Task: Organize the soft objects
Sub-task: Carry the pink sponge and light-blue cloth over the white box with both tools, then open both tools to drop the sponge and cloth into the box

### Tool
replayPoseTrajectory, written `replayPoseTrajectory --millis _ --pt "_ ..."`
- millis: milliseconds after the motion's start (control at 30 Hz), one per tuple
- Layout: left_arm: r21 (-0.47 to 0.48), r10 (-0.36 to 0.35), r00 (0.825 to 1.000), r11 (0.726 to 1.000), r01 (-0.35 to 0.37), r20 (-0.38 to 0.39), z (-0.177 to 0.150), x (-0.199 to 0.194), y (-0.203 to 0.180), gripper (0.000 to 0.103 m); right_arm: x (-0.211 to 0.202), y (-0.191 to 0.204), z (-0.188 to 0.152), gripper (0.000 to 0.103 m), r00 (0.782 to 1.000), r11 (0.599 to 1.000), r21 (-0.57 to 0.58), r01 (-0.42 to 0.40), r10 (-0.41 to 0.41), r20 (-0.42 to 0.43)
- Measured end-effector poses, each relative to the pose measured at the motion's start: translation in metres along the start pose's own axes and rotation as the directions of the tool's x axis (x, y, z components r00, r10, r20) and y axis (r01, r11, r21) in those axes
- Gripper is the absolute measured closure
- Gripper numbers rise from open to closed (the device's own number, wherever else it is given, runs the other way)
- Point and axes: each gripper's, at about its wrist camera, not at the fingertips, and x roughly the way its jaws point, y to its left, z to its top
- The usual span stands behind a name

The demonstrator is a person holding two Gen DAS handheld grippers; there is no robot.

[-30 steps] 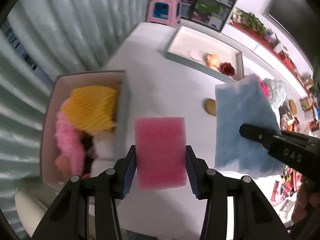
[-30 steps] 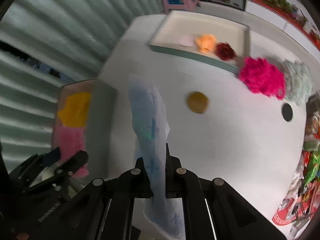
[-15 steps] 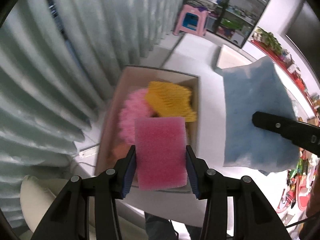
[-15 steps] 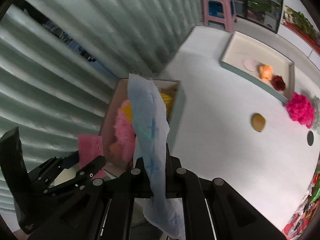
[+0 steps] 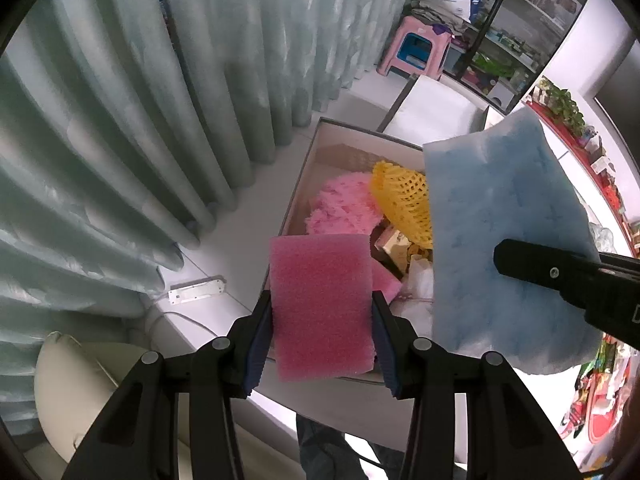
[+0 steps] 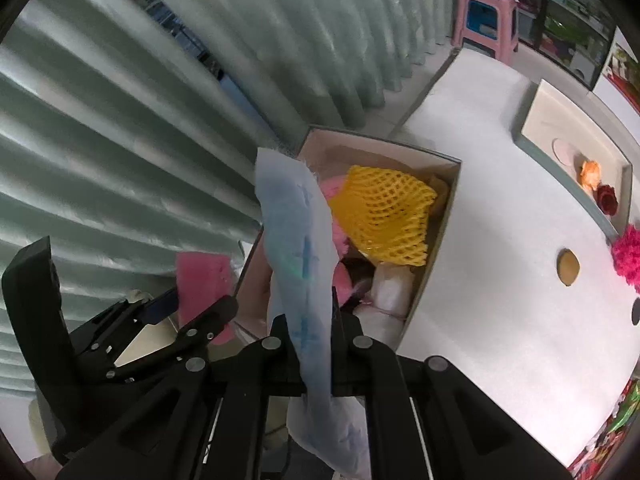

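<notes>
My left gripper [image 5: 320,312] is shut on a pink sponge [image 5: 320,304], held above the near left corner of an open cardboard box [image 5: 304,176]. My right gripper [image 6: 310,344] is shut on a thin light-blue cloth [image 6: 298,248] that hangs over the box's near end; in the left wrist view the blue cloth [image 5: 504,232] covers the box's right side. Inside the box lie a yellow foam net [image 6: 384,220], a pink fluffy puff [image 5: 340,208] and white soft items [image 6: 390,292]. The left gripper [image 6: 188,312] with the pink sponge [image 6: 200,276] shows at the lower left of the right wrist view.
The box sits at the left end of a white table [image 6: 500,240], beside a grey-green curtain [image 5: 120,120]. On the table lie a tan round piece [image 6: 568,268], a magenta puff [image 6: 628,256] and a tray [image 6: 560,160] with small flowers. A pink stool [image 5: 416,46] stands behind.
Both grippers have carried their loads from over the table to the left, so the box now lies directly under the sponge and the cloth. Neither grip has changed.
</notes>
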Motion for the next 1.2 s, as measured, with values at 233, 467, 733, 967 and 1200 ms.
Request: replayPoseTrajectory --millis 233,467,733,967,1200 --pt "-0.005 -0.006 1.000 1.000 0.006 0.000 0.000 0.008 0.004 0.056 0.005 0.008 0.006 0.097 1.000 1.000 -0.016 0.008 -0.008 -0.020" --pt "-0.017 0.004 1.000 1.000 -0.004 -0.012 0.000 0.014 0.010 0.056 0.012 0.008 0.011 0.097 1.000 1.000 -0.018 0.006 -0.007 -0.026" --pt "-0.013 0.017 0.999 1.000 -0.017 -0.042 0.000 0.026 0.009 0.055 0.030 0.005 0.015 0.096 0.999 1.000 0.007 -0.014 0.015 -0.043" --pt "-0.010 -0.018 0.999 1.000 0.018 -0.045 0.000 0.036 0.003 0.006 0.055 -0.006 0.018 0.025 0.996 0.999 0.016 0.041 -0.040 -0.084" --pt "-0.006 -0.029 0.999 1.000 0.029 -0.021 0.001 0.030 -0.001 0.001 0.042 -0.014 0.018 0.011 0.993 0.995 0.009 0.099 -0.098 -0.072"
